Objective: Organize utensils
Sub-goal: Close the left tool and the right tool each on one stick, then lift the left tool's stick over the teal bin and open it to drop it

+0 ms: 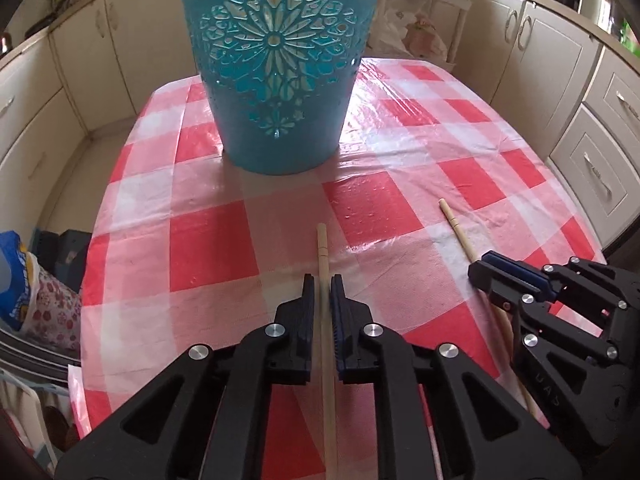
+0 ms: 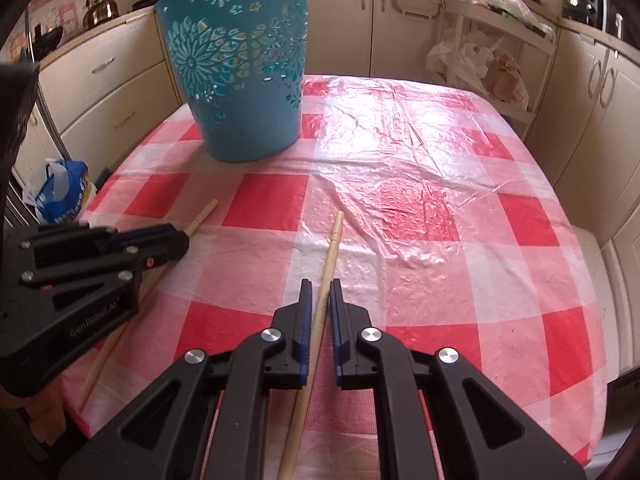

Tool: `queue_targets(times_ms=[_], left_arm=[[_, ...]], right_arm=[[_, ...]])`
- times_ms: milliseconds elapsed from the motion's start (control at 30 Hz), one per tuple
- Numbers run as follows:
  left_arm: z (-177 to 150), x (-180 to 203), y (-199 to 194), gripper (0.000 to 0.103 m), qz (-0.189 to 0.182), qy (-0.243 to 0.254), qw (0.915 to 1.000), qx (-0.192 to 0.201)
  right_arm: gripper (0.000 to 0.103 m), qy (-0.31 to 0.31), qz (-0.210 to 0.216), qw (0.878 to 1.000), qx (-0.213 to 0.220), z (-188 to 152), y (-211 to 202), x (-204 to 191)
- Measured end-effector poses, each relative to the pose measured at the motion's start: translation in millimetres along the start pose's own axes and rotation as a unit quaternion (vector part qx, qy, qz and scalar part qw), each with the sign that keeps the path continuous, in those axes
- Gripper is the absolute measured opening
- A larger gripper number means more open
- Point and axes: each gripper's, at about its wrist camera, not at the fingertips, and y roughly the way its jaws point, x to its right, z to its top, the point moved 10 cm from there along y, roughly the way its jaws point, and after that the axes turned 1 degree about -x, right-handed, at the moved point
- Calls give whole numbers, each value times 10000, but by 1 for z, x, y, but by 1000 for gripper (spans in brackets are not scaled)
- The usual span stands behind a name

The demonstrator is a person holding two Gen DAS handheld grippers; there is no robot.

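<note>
left gripper (image 1: 322,280): fingers slightly parted astride left chopstick (image 1: 322,252), grip uncertain | right gripper (image 2: 320,285): likewise astride right chopstick (image 2: 333,246) | both sticks flat on bench (image 2: 440,200), long axes near-to-far along fingers | teal basket (image 2: 240,80) far left, nearer left gripper

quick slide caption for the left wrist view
Left gripper straddles a wooden chopstick on the checked tablecloth, teal basket ahead.
</note>
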Motion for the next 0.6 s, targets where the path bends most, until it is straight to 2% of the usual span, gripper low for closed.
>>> queue_targets(times_ms=[67,133,267,333,500,600], left_arm=[[2,2,3,5,28,131,9999,5],[3,4,3,4,-119,112,9999,-6],[11,0,-18,4,-278,101,9990,337],[19,-5,-34,4,-468,3,9971,594],[50,-23,-81,4,-1289,-452,9809,1385],[75,-37,-115,4,-1551,-723,9673,1873]], right_arm=[[7,53,28,10000,9,0,0,1],[6,187,119,9998,13,0,0,4],[6,1037,892,9906,-42,1,0,14],[6,1290,1102,9855,-33,2,0,17],[6,1623,1437,9762,3,4,-2,17],[6,1703,1524,9735,-4,5,-2,16]])
